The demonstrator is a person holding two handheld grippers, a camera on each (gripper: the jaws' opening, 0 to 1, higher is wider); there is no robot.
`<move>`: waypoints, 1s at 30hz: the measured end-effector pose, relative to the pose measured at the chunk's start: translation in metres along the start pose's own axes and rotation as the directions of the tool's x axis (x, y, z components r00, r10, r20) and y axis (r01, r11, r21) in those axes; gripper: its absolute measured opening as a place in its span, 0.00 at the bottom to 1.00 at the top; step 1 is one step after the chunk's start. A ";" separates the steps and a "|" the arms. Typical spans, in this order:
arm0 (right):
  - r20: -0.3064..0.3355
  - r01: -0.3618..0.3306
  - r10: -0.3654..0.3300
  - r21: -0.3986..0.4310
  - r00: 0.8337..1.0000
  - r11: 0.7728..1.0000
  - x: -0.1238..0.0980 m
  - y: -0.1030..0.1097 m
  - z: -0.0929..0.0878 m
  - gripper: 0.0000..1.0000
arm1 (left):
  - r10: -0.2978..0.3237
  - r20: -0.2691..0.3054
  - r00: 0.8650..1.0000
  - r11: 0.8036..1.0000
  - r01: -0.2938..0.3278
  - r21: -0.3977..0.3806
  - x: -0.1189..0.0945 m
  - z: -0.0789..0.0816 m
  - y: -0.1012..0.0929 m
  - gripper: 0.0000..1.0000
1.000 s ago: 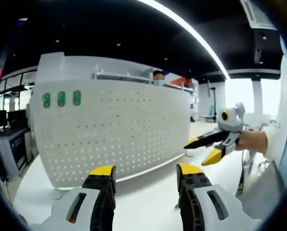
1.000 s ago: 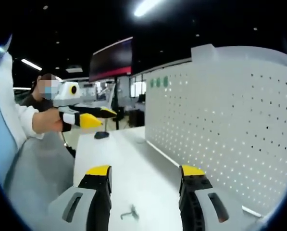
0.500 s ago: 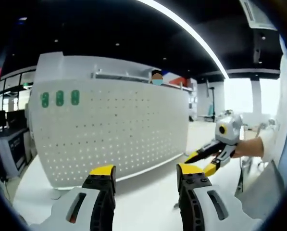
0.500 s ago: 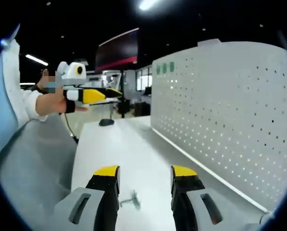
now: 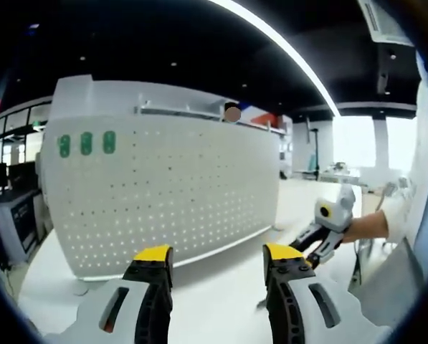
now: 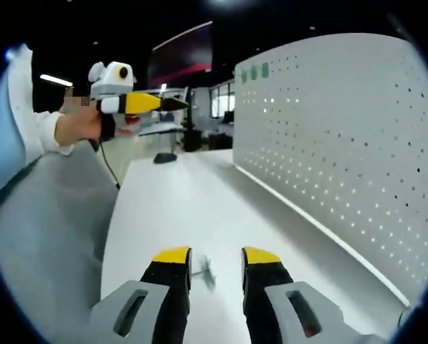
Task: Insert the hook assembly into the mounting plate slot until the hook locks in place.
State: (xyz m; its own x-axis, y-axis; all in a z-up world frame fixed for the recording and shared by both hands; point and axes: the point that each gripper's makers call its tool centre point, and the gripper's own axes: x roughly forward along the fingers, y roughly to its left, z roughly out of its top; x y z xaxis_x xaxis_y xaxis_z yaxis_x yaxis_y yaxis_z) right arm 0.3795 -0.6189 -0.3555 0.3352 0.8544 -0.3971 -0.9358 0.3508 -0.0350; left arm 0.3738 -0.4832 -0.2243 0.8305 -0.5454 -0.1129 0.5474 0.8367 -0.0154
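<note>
Two gripper (image 6: 215, 258) jaws astride hook (image 6: 206, 271)

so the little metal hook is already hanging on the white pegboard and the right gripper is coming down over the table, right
Not quite: the hook is not on the pegboard. The right gripper view shows it lying on the white table, just ahead of the right gripper, whose jaws stand apart on either side of it. The rest holds: that gripper is low over the table.

An open-plan office or lab floor — long ceiling light strips (image 5: 285, 44), desks with monitors (image 5: 2, 175) at the side, and a white pegboard panel (image 5: 170, 193) standing on a white worktable (image 6: 192, 215).
</note>
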 end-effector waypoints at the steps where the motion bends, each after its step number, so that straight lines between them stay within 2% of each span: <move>1: -0.008 -0.002 0.002 0.000 1.000 1.000 0.001 0.000 -0.003 0.23 | -0.001 0.000 1.000 1.000 0.001 0.001 0.000 0.000 -0.001 0.52; 6: -0.038 -0.020 0.020 0.007 0.999 1.000 0.007 0.002 -0.019 0.19 | -0.003 0.001 1.000 1.000 0.003 0.001 0.000 0.000 0.000 0.52; 19: -0.100 -0.045 0.045 0.003 0.994 0.999 0.018 0.002 -0.041 0.11 | -0.011 -0.011 1.000 1.000 0.011 0.007 0.001 -0.003 -0.003 0.52; 30: -0.139 -0.072 0.068 -0.023 0.988 0.997 0.030 0.003 -0.051 0.06 | -0.024 -0.025 0.999 1.000 0.024 -0.002 0.003 -0.007 -0.005 0.52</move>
State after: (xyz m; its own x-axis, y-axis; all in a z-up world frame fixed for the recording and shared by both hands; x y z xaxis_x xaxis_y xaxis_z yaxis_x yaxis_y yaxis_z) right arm 0.3812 -0.6119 -0.4142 0.2522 0.8146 -0.5223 -0.9597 0.2798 -0.0271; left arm 0.3727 -0.4891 -0.2313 0.8145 -0.5637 -0.1371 0.5667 0.8237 -0.0199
